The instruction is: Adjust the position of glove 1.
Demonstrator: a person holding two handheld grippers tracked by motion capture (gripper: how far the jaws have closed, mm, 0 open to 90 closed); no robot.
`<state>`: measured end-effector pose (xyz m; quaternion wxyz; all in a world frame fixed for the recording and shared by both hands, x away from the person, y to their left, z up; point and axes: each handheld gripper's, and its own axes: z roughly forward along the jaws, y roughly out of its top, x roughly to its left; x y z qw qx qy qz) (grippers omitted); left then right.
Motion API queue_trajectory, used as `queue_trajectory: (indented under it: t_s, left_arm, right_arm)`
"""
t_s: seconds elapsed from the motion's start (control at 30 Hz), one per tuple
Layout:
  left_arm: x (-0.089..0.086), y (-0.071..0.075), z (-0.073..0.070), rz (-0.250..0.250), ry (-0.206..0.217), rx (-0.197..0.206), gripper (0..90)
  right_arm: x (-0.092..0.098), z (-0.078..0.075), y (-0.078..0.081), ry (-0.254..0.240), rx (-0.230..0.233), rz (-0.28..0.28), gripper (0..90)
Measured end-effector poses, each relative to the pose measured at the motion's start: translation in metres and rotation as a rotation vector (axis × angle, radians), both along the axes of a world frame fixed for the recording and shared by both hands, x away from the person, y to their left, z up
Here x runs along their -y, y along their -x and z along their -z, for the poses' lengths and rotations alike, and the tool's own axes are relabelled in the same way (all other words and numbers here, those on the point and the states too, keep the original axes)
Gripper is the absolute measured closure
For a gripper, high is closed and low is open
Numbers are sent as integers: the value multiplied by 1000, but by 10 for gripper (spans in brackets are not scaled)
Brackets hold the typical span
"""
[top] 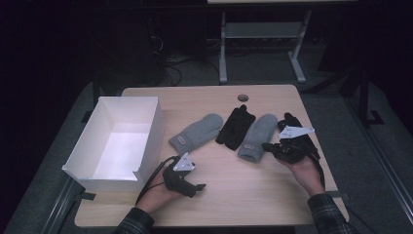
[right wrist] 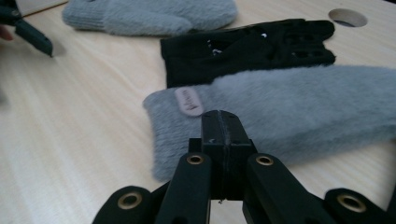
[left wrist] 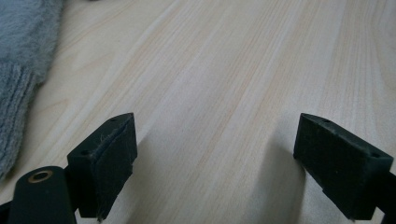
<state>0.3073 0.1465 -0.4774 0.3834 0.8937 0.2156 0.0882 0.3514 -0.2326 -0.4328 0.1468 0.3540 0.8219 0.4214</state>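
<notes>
R gripper (right wrist: 223, 128) jaws shut by grey mitten (right wrist: 289, 107); black glove (right wrist: 247, 49) behind.

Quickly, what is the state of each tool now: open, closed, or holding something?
Left tool: open, holding nothing, above the bare light wooden table.
Right tool: closed, jaws pressed together, nothing visibly between them, by the fluffy grey mitten.

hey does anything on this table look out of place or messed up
Nothing stands out. Two grey mittens and a black glove lie flat on the table, unpaired, beside an upright white box.
</notes>
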Motion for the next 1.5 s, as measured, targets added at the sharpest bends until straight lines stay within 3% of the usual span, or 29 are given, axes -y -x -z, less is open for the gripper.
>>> queue_trajectory:
  t_s: [0.2,0.37,0.6,0.97,1.5]
  left_arm:
    - [0,0,0,3,-3,4,127]
    - [1,-1,0,7,-7,3,126]
    - [1,-1,0,6,-11,4,126]
    - [1,-1,0,4,-9,3,126]
    - [2,0,0,-3,-2,2,126]
  right_arm:
    - [-6,1,-15,18,6,-12,900]
    - [-13,12,-31,35,-46,-16,900]
    - [-17,21,-32,71,-78,-21,900]
    - [-27,24,-21,82,-94,-83,900]
    - [-49,20,19,88,-124,-157,900]
